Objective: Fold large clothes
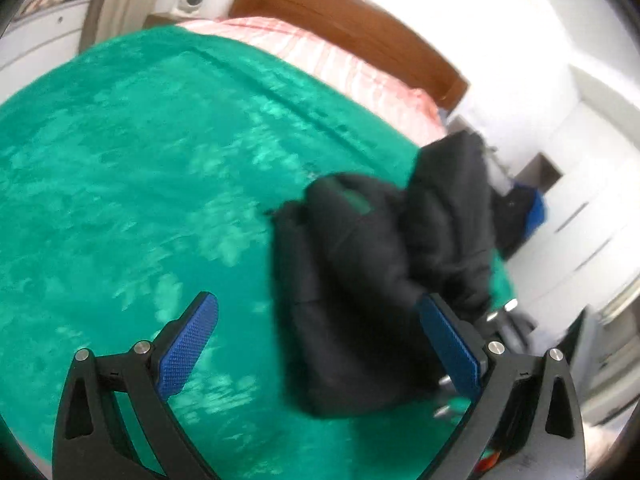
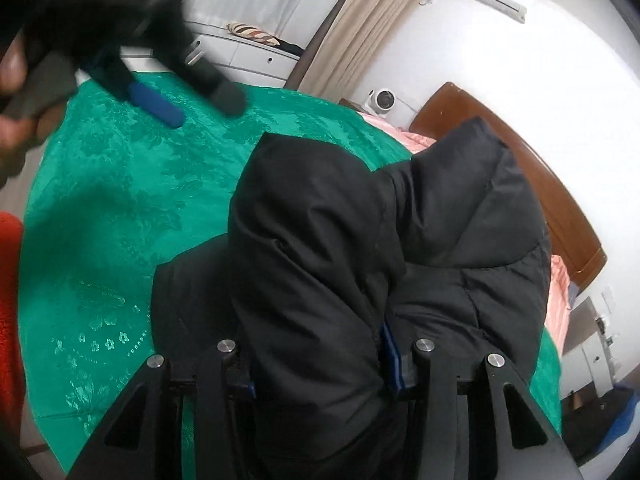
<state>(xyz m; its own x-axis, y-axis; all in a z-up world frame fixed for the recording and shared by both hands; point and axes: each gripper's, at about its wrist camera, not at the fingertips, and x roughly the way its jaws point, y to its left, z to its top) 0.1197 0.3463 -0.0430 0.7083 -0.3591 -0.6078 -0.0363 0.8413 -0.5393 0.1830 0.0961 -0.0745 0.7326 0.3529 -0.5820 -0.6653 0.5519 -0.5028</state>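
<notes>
One black jacket (image 2: 360,220), one green bedspread (image 1: 140,160) (patterned), two grippers (image 1: 316,344)

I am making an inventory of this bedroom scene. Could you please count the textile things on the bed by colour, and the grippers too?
Black padded jacket: 1
Green patterned bedspread: 1
Pink striped bedding: 1
Grippers with blue pads: 2, the left gripper open, the right gripper shut on the jacket
Total: 5

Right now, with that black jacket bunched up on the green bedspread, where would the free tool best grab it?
Probably the raised corner of the black jacket, coming in from the bare green bedspread side. That fold stands up clear of the bed, the left tool is open, and the right tool already holds the jacket's other side.
</notes>
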